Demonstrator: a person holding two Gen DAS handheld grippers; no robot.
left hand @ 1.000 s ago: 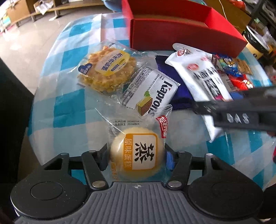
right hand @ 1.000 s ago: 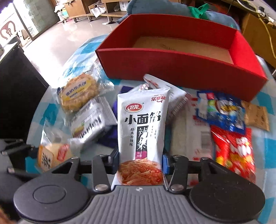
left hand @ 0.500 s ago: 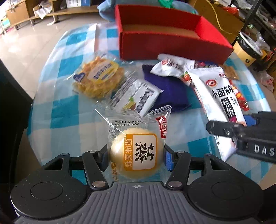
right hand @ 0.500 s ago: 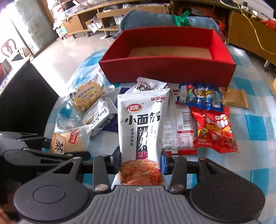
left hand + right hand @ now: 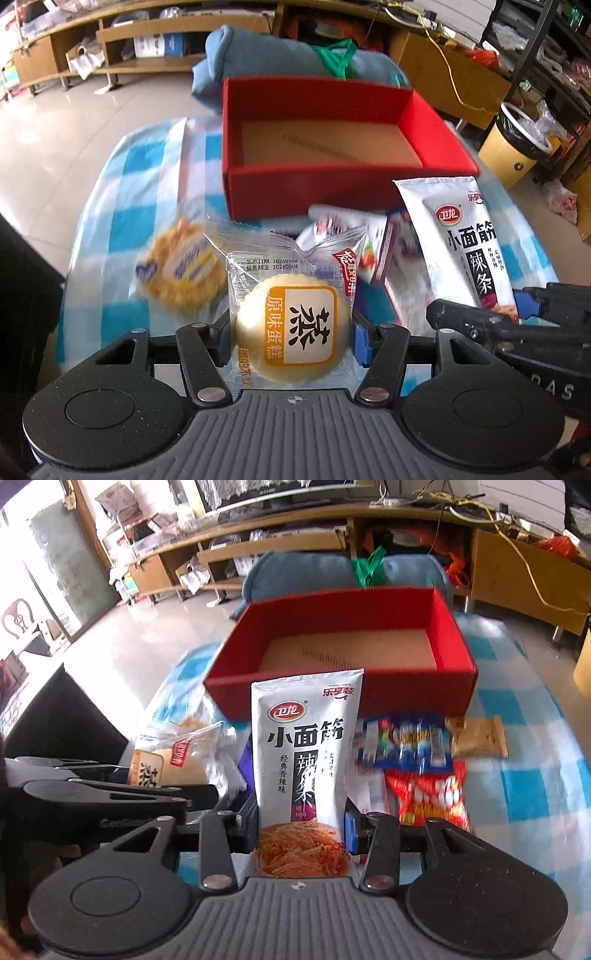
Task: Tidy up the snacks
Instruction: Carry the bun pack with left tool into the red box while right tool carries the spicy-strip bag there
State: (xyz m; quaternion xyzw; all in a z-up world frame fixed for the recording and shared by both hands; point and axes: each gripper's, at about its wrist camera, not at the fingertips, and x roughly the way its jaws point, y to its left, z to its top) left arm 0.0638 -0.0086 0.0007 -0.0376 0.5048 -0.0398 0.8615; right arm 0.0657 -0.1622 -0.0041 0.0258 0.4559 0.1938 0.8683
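Observation:
My left gripper (image 5: 290,341) is shut on a round yellow cake in a clear wrapper (image 5: 291,328), held up above the checked cloth. My right gripper (image 5: 301,825) is shut on a tall white spicy-strip pouch (image 5: 304,746), also lifted; that pouch (image 5: 458,243) shows at the right of the left wrist view. An open red box (image 5: 314,192) with a bare cardboard floor stands at the far side of the table (image 5: 517,786); it appears as the red box (image 5: 295,686) just beyond the pouch. Other snack packs lie between the box and both grippers.
A yellow waffle pack (image 5: 181,269) lies left of the cake. A blue pack (image 5: 406,746), a red pack (image 5: 428,797) and a small brown pack (image 5: 476,738) lie at the right. A blue cushion (image 5: 280,62) sits behind the box. A yellow bin (image 5: 517,147) stands at the right.
Both grippers have risen with their packs and tilted up, so the red box's inside and the room behind now show. The snacks on the cloth sit lower and farther away.

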